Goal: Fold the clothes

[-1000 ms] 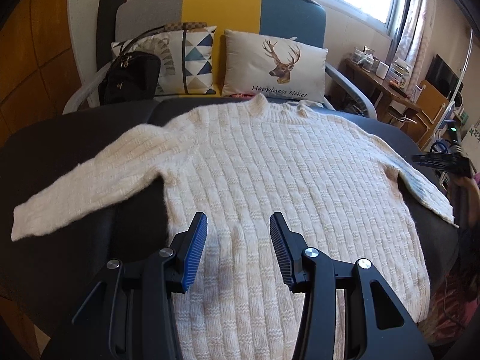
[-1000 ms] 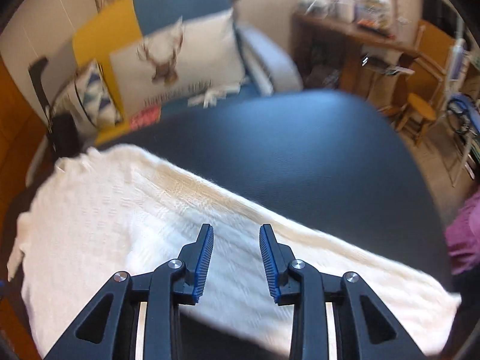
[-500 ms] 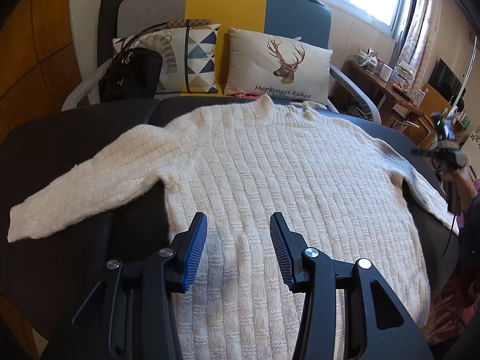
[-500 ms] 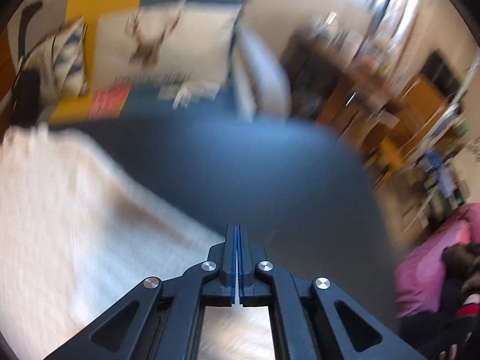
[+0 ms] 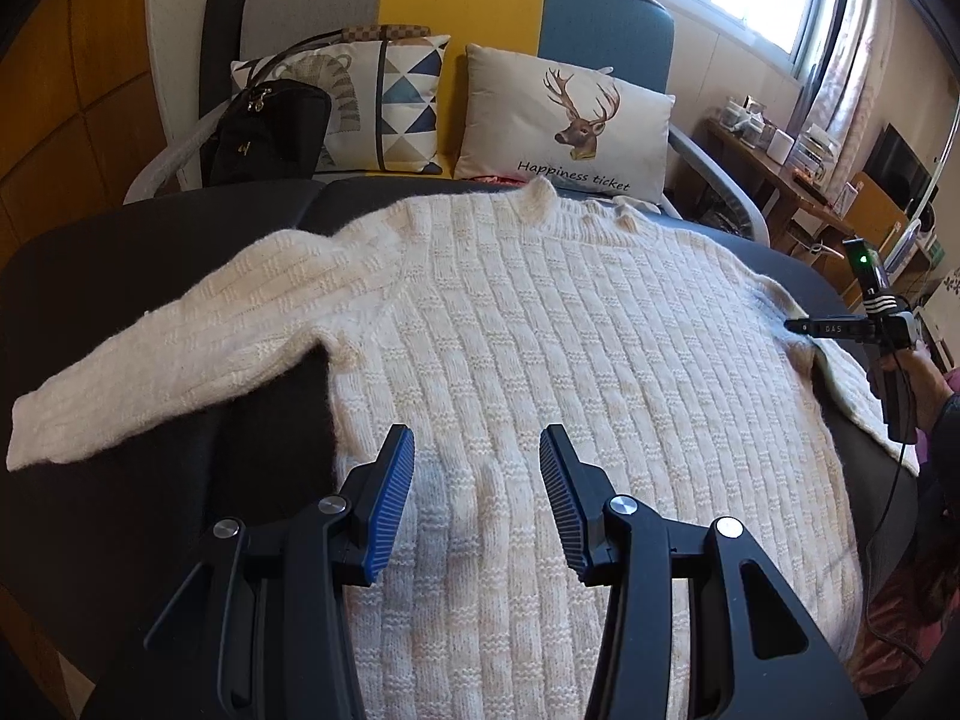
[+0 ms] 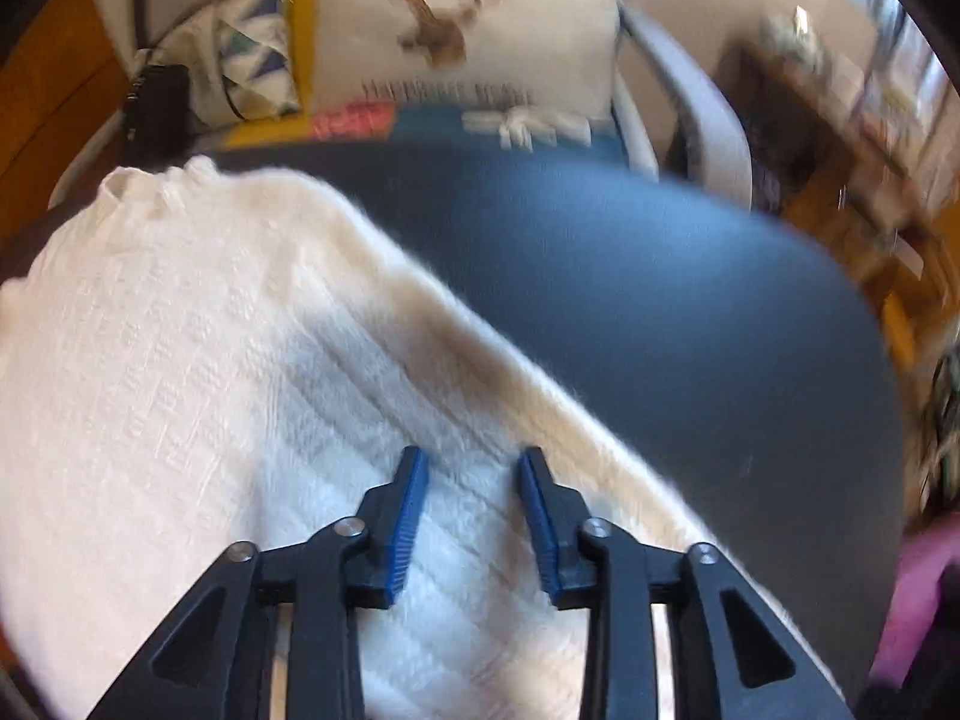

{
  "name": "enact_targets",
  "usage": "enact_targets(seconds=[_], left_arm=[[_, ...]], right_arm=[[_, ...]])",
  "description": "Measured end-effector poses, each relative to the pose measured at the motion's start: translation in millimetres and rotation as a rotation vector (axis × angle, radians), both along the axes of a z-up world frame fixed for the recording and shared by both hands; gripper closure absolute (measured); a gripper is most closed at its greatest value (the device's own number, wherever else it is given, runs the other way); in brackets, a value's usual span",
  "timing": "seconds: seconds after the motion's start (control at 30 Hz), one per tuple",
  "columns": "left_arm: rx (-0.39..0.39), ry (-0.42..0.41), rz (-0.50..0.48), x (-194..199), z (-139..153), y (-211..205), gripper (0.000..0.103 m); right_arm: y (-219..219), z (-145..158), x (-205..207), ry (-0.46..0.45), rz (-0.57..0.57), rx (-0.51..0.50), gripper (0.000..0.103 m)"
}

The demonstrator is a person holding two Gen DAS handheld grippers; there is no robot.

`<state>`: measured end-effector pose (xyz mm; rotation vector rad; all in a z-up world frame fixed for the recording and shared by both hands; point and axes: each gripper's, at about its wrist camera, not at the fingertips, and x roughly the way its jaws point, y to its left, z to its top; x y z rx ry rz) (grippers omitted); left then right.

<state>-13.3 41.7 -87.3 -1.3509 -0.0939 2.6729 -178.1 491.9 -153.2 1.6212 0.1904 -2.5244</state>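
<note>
Sweater lies flat beneath both parted tongs, ungripped

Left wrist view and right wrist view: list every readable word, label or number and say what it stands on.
"Happiness ticket": printed under the stag on the cream deer-print cushion, left wrist view.
"DAS": small white letters on the black arm of the right hand-held gripper, left wrist view; barely legible.
Right wrist view: the same cushion's line is too blurred to read; nothing else legible.
</note>
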Motion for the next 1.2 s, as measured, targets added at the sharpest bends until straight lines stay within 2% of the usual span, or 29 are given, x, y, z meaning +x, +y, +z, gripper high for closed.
enact_targets(seconds=[0.03, 0.07, 0.1, 0.17, 0.27, 0.3, 0.37, 0.4, 0.43, 0.53, 0.7, 0.87, 0.93, 1.0, 1.07, 1.1, 1.17, 1.2], left_arm=[[0.002, -0.002, 0.001, -1, -1, -1, 0.056], [0.004, -0.006, 0.004, -1, -2, -1, 0.056], [0.005, -0.009, 0.007, -2, -2, -1, 0.056], [0.014, -0.019, 0.007, -4, -3, -2, 0.056], [0.008, -0.013, -0.001, -5, 0, 0, 0.056], [0.0, -0.01, -0.001, -5, 1, 0, 0.056], [0.004, -0.001, 0.0, -5, 3, 0, 0.056], [0.009, 0.004, -0.001, -5, 4, 0, 0.056], [0.014, 0.008, -0.001, -4, 5, 0, 0.056], [0.012, 0.007, -0.006, -3, 4, 2, 0.056], [0.018, -0.011, -0.008, -4, -2, 2, 0.056], [0.025, -0.018, -0.012, -4, -5, 5, 0.056], [0.023, -0.024, -0.014, -5, -7, 6, 0.056], [0.025, -0.028, -0.018, -5, -8, 7, 0.056], [0.021, -0.022, -0.017, -5, -7, 8, 0.056], [0.018, -0.024, -0.015, -6, -8, 8, 0.056], [0.026, -0.03, -0.012, -9, -9, 6, 0.056], [0.034, -0.031, -0.008, -10, -9, 5, 0.056]], right_arm=[[-1, -1, -1, -0.006, 0.0, 0.01, 0.071], [0, 1, -2, 0.002, -0.02, 0.023, 0.079], [-1, 3, -4, 0.022, -0.041, 0.076, 0.1], [-2, 9, -7, 0.083, -0.085, 0.243, 0.103], [16, 39, -12, 0.212, -0.194, 0.358, 0.103], [26, 43, -14, 0.219, -0.238, 0.345, 0.103], [47, 45, -19, 0.162, -0.255, 0.081, 0.092], [49, 42, -20, 0.119, -0.216, -0.054, 0.078], [48, 39, -20, 0.084, -0.171, -0.154, 0.076], [19, 31, -9, 0.034, -0.012, -0.155, 0.075], [-12, 8, -11, -0.055, 0.055, -0.086, 0.07], [-15, -1, -12, -0.041, 0.032, -0.069, 0.061], [-20, -4, -8, -0.009, 0.0, -0.086, 0.046], [-28, -6, -2, 0.016, 0.007, -0.054, 0.038], [-35, -6, 2, 0.018, 0.015, -0.008, 0.041], [-36, -7, 1, 0.017, 0.003, 0.006, 0.049], [-38, -6, -2, 0.038, -0.009, 0.054, 0.086], [-34, -6, -5, 0.045, -0.042, 0.075, 0.097]])
